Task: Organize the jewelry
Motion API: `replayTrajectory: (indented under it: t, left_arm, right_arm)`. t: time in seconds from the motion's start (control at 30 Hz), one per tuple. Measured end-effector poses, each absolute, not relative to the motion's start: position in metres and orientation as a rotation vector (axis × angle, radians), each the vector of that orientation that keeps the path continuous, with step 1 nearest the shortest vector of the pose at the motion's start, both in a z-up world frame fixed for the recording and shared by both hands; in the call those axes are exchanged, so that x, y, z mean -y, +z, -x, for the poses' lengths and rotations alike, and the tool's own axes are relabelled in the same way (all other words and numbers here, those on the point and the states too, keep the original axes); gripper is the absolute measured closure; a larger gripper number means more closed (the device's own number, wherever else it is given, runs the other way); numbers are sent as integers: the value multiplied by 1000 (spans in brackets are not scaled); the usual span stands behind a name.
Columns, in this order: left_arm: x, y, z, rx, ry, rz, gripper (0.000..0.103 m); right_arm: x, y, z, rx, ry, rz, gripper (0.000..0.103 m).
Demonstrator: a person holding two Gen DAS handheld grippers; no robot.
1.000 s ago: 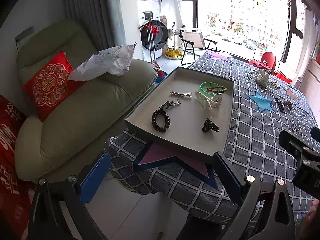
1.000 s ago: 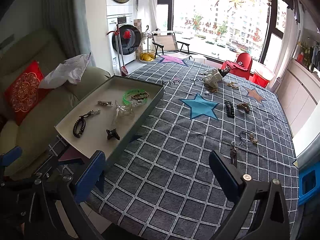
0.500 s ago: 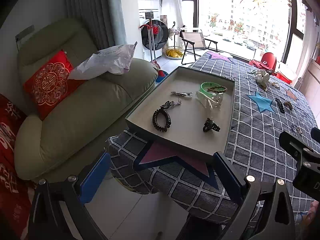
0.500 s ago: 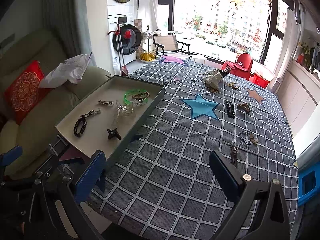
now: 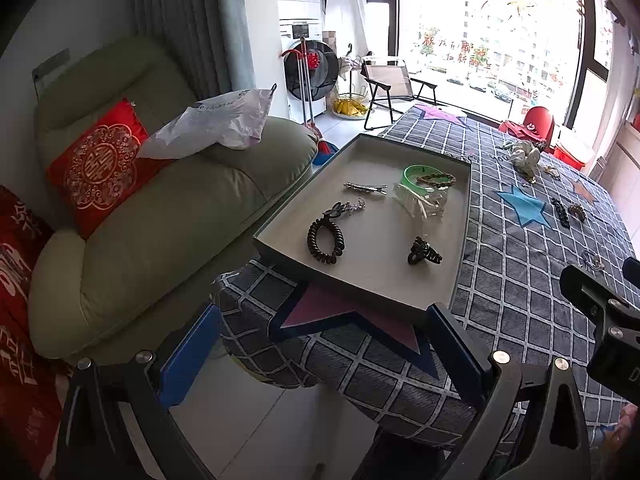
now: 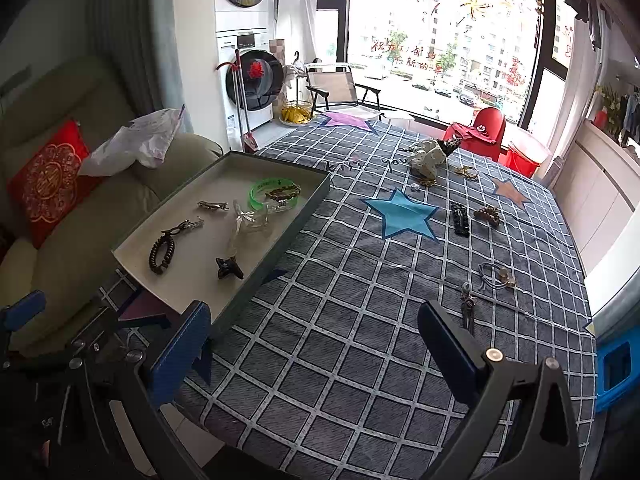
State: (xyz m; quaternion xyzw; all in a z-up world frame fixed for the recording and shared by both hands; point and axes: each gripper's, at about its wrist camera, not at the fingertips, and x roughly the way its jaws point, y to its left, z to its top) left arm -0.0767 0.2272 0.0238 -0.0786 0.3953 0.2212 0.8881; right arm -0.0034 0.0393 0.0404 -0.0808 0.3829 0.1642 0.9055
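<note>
A grey tray on the checked tablecloth's left edge holds a black coil hair tie, a black claw clip, a green bangle, a silver clip and a clear clip. Loose pieces lie on the cloth: a black clip, a brown claw clip, a hair tie, a keyring charm. My left gripper is open and empty before the table's near corner. My right gripper is open and empty over the cloth's near edge.
A green sofa with a red cushion and a plastic bag stands left of the table. A cloth scrunchie lies far on the cloth. A blue stool is at the right.
</note>
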Motion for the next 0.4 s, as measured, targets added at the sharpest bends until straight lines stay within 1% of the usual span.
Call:
replayTrajectory:
  t: [0.4]
  left_arm:
    - [-233, 25, 79, -809, 461, 187, 1]
  right_arm:
    - [-44, 39, 6, -799, 350, 172, 0]
